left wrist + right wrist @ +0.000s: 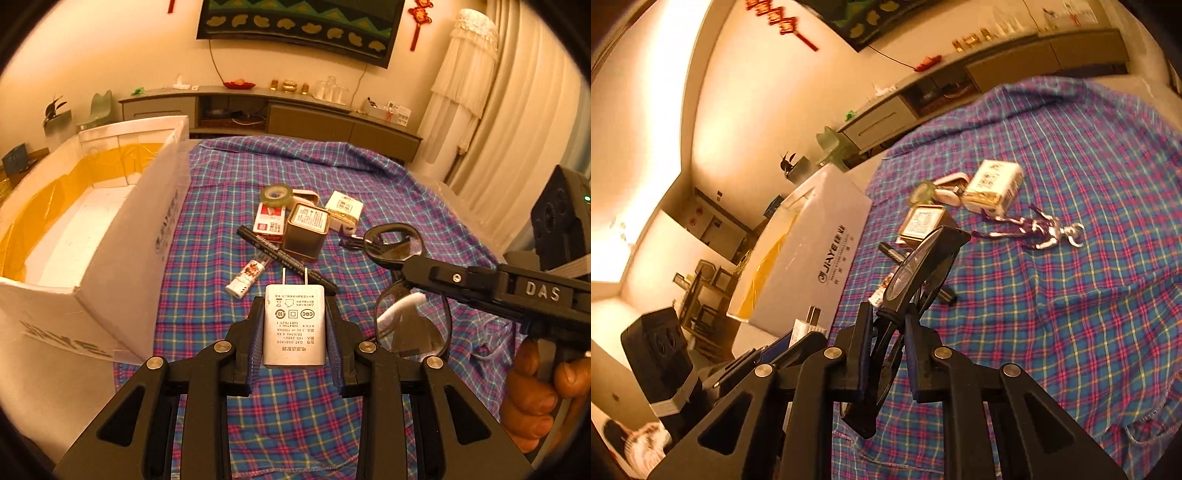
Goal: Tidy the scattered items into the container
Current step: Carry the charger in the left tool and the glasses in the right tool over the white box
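My left gripper point(294, 325) is shut on a white plug charger point(294, 328), held above the plaid cloth with its prongs pointing away. My right gripper point(888, 332) is shut on black-framed glasses point(916, 266); in the left wrist view the right gripper point(410, 271) holds the glasses point(410, 317) at the right, lifted off the cloth. The open white box point(122, 236), lined with yellow tape, stands to the left; in the right wrist view the box point(816, 251) lies ahead on the left.
On the plaid cloth point(229, 184) lie a tape roll point(276, 194), a red-and-white pack point(269, 221), a square tin point(306, 230), a black marker point(284, 258), a small white tube point(245, 277), a white carton point(343, 208) and a silver-purple figure point(1034, 229). A low cabinet point(295, 114) runs behind.
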`<action>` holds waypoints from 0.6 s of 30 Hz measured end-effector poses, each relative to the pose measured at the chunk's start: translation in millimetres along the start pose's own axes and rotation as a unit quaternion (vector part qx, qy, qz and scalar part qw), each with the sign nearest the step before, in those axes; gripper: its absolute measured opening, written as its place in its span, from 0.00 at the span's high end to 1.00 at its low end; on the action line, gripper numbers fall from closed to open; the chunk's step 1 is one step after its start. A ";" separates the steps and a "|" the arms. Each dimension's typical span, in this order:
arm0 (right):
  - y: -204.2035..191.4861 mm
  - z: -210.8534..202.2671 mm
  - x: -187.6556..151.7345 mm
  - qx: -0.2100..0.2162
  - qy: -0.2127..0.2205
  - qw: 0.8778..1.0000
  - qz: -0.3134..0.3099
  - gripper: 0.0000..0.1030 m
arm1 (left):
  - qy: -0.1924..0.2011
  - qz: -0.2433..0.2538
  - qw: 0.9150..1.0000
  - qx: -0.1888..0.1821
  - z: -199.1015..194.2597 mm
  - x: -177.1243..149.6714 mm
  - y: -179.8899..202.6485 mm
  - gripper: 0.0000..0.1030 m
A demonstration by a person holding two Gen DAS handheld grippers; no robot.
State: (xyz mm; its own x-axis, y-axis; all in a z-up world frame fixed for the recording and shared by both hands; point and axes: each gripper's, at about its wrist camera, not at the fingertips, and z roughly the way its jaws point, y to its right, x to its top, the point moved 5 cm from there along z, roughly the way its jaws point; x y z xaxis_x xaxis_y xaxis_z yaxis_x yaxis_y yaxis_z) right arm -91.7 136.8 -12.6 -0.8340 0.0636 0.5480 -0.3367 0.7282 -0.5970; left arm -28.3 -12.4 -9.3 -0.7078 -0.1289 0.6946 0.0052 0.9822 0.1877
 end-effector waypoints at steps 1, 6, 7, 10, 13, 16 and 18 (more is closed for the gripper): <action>-4.9 -0.5 -2.1 -0.001 0.000 1.000 -0.006 0.83 | 0.000 -0.003 1.000 0.001 -1.6 0.5 -2.8 0.70; -30.3 -1.0 -10.3 0.000 -0.001 1.000 -0.030 0.83 | 0.002 -0.021 1.000 0.005 -9.5 5.2 -18.7 0.70; -34.0 -0.8 -11.0 0.001 -0.001 0.999 -0.033 0.83 | 0.003 -0.025 1.000 0.005 -11.1 6.4 -22.3 0.70; -47.4 -0.2 -13.7 0.005 0.000 0.999 -0.038 0.83 | 0.004 -0.032 0.999 0.010 -15.7 7.6 -32.0 0.70; -58.6 3.1 -16.2 0.007 -0.002 0.999 -0.042 0.83 | 0.005 -0.040 0.999 0.013 -18.8 8.8 -42.5 0.70; -68.1 8.1 -17.7 0.008 -0.007 0.999 -0.045 0.83 | 0.004 -0.049 0.999 0.011 -21.2 9.2 -51.3 0.70; -72.3 10.6 -17.7 0.007 -0.008 0.999 -0.047 0.83 | 0.006 -0.052 0.999 0.010 -23.7 10.8 -56.4 0.70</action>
State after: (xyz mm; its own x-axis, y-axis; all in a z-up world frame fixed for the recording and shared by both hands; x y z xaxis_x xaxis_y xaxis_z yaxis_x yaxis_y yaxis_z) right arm -57.2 75.9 14.6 -0.8054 -0.0157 0.5925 -0.4201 0.7203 -0.5520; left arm -19.5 -72.4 4.0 -0.6948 -0.2323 0.6807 -0.0826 0.9659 0.2454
